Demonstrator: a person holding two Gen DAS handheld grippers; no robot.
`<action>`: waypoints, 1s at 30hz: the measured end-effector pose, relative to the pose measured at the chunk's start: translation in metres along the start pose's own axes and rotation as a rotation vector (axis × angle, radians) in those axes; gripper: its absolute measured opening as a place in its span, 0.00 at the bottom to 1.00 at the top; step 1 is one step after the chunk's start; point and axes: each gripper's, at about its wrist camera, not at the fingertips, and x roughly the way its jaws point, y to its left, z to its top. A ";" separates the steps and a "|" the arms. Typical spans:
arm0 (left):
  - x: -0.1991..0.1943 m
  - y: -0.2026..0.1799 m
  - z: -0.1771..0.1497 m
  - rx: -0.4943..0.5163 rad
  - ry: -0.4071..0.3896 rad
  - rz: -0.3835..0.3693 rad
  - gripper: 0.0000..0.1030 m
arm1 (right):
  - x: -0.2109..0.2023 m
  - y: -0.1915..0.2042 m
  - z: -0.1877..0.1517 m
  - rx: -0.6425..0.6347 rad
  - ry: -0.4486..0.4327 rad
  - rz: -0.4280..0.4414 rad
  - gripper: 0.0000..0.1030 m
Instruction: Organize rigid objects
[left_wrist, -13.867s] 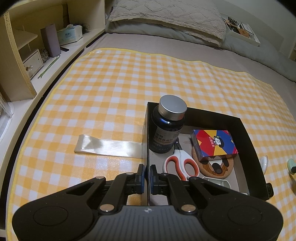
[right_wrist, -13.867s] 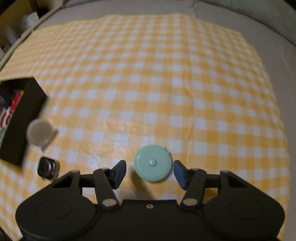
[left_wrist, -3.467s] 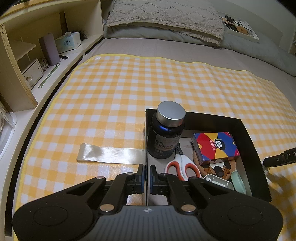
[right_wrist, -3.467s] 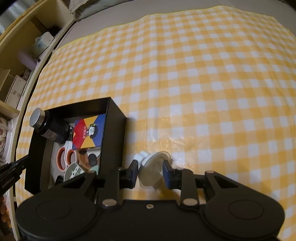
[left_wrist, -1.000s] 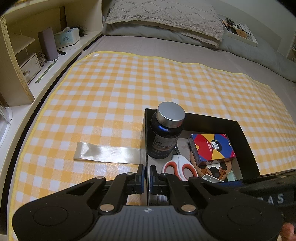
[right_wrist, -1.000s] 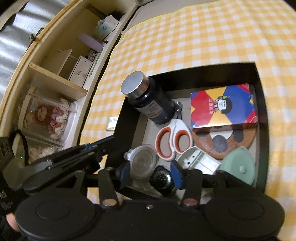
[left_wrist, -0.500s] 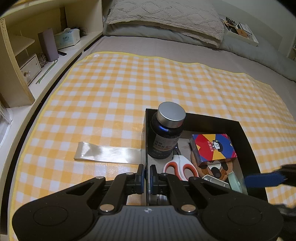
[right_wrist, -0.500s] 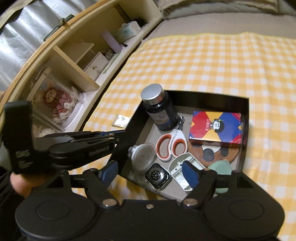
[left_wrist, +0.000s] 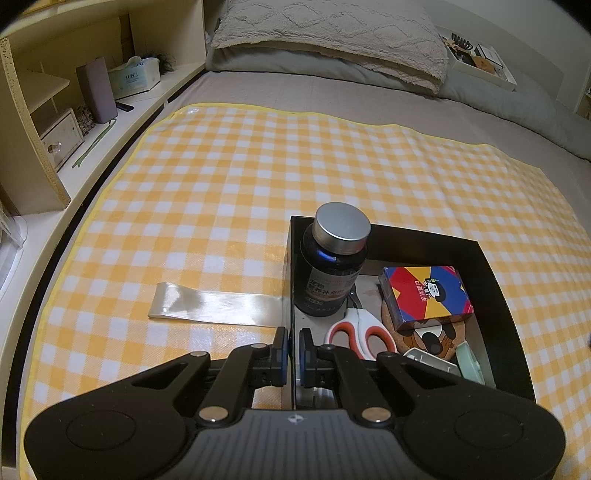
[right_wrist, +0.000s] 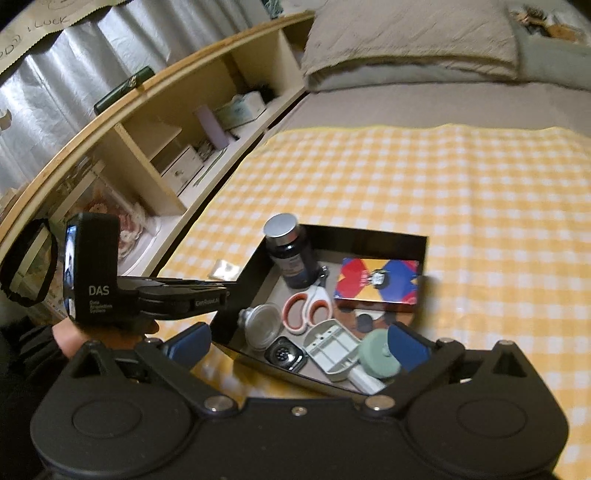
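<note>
A bed covered by a yellow checked cloth (left_wrist: 258, 177) is seen, with a shelf unit (right_wrist: 155, 147) along one side and a pillow (left_wrist: 325, 40) at its head. The black box (right_wrist: 369, 232) on the cloth serves as landmark.

Nearest, above the box's near edge, the right gripper (right_wrist: 297, 341) is seen with its fingers wide apart; they have just been opening and nothing is pressed between them. At the box's left wall the left gripper (left_wrist: 291, 350) is shown with its fingers together, clamped on that wall.

Inside the box, along the near edge, a clear round container (right_wrist: 260, 325), a smartwatch (right_wrist: 284, 356), a grey plastic part (right_wrist: 330, 349) and a mint round case (right_wrist: 376, 356) are found. Further in lie scissors (right_wrist: 306, 308), a wooden coaster (left_wrist: 428, 338) and a colourful card box (right_wrist: 376, 282), with a dark bottle (right_wrist: 290, 251) upright in the far left corner.

Outside the box only a strip of clear film (left_wrist: 214, 304) is seen, left of it. The gathering is judged essentially finished.
</note>
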 end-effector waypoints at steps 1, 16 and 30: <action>0.000 0.000 0.000 0.000 0.000 0.000 0.05 | -0.005 0.000 -0.002 0.002 -0.010 -0.006 1.00; -0.028 -0.005 -0.007 0.012 -0.069 -0.003 0.39 | -0.046 -0.005 -0.049 0.072 -0.116 -0.042 1.00; -0.128 -0.014 -0.040 0.020 -0.317 -0.001 0.92 | -0.078 0.011 -0.066 -0.106 -0.277 -0.161 1.00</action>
